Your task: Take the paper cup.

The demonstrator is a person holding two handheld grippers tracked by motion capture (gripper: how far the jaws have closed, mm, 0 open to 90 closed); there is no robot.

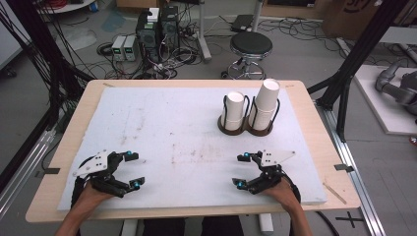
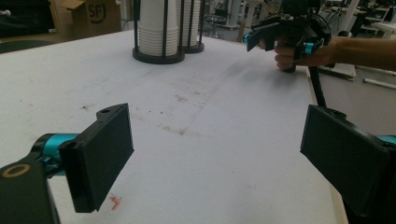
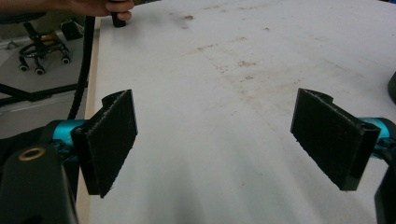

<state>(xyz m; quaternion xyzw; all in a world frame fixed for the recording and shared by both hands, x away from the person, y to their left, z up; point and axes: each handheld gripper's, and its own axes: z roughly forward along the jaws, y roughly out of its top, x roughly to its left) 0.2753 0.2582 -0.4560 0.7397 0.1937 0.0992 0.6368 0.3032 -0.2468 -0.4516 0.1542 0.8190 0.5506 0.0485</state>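
Two stacks of white paper cups stand in a dark double wire holder point(image 1: 246, 129) at the back right of the white mat; the right stack point(image 1: 266, 101) is taller than the left stack point(image 1: 234, 109). In the left gripper view the cup holder point(image 2: 159, 55) sits far ahead. My left gripper point(image 1: 134, 170) rests at the front left, open and empty point(image 2: 215, 158). At the front right my right gripper point(image 1: 240, 171) is open too, nothing between its pads point(image 3: 215, 144). The two point toward each other across the mat.
The white mat point(image 1: 187, 132) covers a wooden table point(image 1: 59, 162). Behind the table a black stool point(image 1: 251, 46) and computer boxes point(image 1: 157, 29) stand among cables on the floor. Black frame posts point(image 1: 354, 64) flank the table.
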